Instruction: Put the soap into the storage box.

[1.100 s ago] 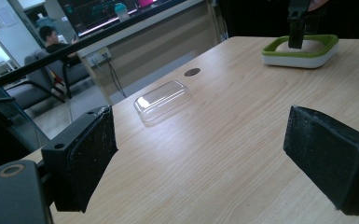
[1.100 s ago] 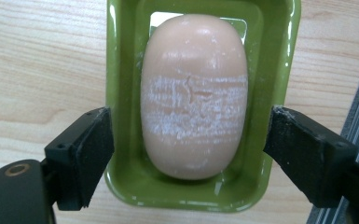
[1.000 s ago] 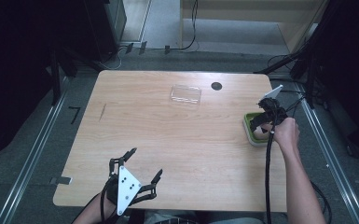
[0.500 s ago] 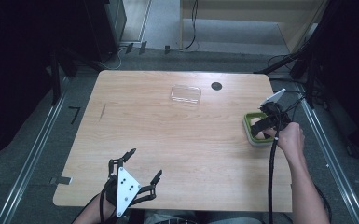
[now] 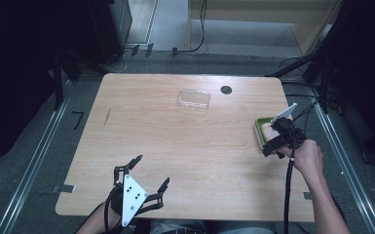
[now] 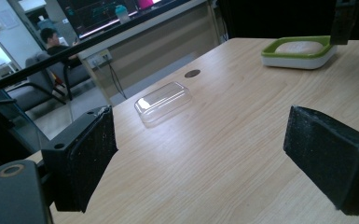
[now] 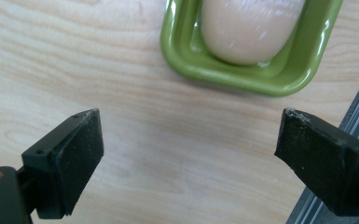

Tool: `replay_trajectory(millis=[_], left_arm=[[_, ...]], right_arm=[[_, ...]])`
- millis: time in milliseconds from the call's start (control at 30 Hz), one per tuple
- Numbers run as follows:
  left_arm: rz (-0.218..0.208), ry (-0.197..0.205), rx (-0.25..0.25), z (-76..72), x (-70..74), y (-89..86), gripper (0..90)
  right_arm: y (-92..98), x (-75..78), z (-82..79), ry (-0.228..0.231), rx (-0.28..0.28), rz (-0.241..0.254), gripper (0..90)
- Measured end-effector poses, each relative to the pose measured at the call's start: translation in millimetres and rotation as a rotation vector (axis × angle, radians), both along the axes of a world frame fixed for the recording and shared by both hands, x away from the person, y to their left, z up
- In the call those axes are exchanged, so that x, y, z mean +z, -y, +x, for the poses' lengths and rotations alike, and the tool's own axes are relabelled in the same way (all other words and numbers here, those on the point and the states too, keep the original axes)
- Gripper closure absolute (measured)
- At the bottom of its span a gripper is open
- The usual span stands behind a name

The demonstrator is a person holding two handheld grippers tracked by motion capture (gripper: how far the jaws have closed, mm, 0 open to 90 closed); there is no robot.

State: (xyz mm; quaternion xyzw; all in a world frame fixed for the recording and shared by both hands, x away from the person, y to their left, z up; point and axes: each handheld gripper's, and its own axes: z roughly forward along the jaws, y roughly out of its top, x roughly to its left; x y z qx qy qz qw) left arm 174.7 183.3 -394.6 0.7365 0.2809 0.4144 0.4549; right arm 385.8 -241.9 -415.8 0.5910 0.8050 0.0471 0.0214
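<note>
A green soap dish with a pale soap bar in it sits at the table's right edge. My right gripper hovers just on the near side of the dish, pointing down at bare wood. Its jaws have just been opening and stand open with nothing between them. At the front left, my left gripper is open and empty too. The left gripper view looks between my left gripper's tips across the table to the dish and a clear plastic lid.
The clear lid lies at the back middle of the table, with a small dark round hole to its right. A metal rail runs along the table's right edge beside the dish. Wide bare wood lies between the two grippers.
My right hand has drawn back from over the soap dish toward the near side of the table. The soap stays in the dish. The left gripper has not moved.
</note>
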Motion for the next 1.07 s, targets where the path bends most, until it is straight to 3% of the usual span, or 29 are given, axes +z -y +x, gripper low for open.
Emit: replay_trajectory(millis=[467, 867, 967, 1067], left_arm=[[0.009, 0.001, -0.005, 0.3, 0.3, 0.3, 9.9], [-0.002, 0.005, -0.004, 0.2, 0.2, 0.1, 10.0], [0.006, 0.003, -0.001, -0.1, 0.1, -0.5, 10.0], [0.007, 0.003, 0.005, -0.9, 0.0, -1.6, 9.9]], right_arm=[[1.4, -5.0, -37.1, -0.020, 0.038, -0.017, 8.6], [5.7, -23.5, -72.1, -0.074, 0.080, -0.017, 11.0], [7.7, -27.1, -73.6, -0.082, 0.082, -0.021, 11.2], [8.4, -25.9, -71.7, -0.057, 0.085, -0.027, 12.5]])
